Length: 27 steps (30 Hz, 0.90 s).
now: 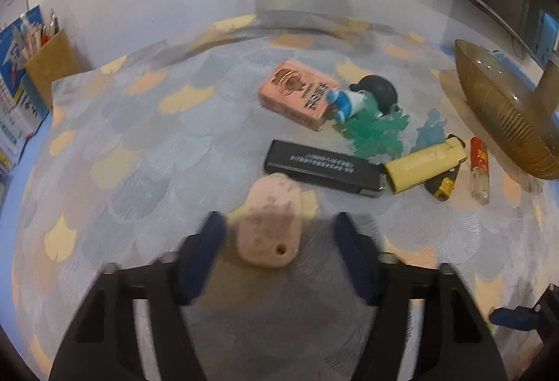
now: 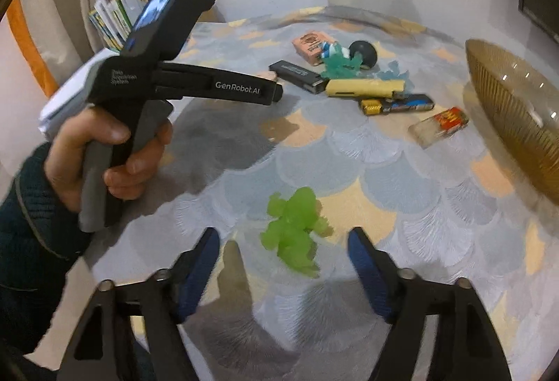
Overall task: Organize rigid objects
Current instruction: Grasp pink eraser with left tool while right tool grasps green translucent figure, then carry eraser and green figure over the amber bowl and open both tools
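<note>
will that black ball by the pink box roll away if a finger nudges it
Likely yes: the black ball looks round and smooth, so it could roll. The teal toy and pink box crowd its near side, probably blocking it there.

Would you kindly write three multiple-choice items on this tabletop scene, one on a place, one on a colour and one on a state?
1. Where does the black bar lie?
A. inside the bowl
B. on the cloth, end to end with the yellow lighter
C. on top of the pink box

2. What colour is the toy between the right gripper's fingers?
A. bright green
B. red
C. white

3. How does the left gripper stand to the pink tag?
A. clamped on it
B. astride it with gaps either side
C. far away from it

Key: 1 B, its end meets the yellow lighter on the cloth; 2 A, the figure is translucent green; 3 B, cloth shows between each pad and the tag.
</note>
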Available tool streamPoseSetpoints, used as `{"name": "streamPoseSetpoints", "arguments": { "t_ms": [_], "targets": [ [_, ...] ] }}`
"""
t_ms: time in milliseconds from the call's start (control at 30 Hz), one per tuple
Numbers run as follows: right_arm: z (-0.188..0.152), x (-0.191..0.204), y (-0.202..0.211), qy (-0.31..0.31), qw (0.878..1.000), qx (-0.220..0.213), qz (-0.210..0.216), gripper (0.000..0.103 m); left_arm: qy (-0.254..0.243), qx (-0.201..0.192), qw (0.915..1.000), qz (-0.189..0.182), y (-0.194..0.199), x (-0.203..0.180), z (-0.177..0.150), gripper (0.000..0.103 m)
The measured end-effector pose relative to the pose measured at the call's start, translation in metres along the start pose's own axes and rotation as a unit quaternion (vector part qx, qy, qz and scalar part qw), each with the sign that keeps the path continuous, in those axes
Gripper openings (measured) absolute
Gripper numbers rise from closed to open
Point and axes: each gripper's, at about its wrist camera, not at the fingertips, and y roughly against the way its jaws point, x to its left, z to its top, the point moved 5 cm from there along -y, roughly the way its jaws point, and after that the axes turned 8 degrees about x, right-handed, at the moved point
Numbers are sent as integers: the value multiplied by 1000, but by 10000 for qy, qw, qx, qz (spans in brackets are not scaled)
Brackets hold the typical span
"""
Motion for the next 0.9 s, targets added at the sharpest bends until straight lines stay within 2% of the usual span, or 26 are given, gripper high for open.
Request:
{"name": "streamPoseSetpoints", "arguments": {
  "t_ms": [67,100,167,233,400,567,733,900],
  "targets": [
    [3,2,-1,30,10000,-28,-84,54,-67,-38,10000,-31,1,-3,0,41],
    [4,3,-2,36,9999,-50,-130,45,-122,-63,9999,-59,2,-4,0,32],
    [4,5,-3,132,9992,-86,-371,34,-177,-61,9998,-64,5,-7,-4,32],
    [3,10,-2,269,9982,-107,-527,34,-142,-100,9998,-92,9,-7,-8,32],
    [2,12,12,220,9984,-284,-442,34,-9,-223,9995,-241,30,-5,-24,32],
    [3,-8,35,-72,9973,-516,-520,34,93,-336,9989,-324,55,-1,-51,32],
    [-9,-36,34,-525,9968,-392,-454,34,147,-278,9989,-350,63,-7,-79,32],
    [-26,-47,29,-820,9959,-261,-289,34,211,-165,9990,-362,61,-13,-93,32]
  ]
}}
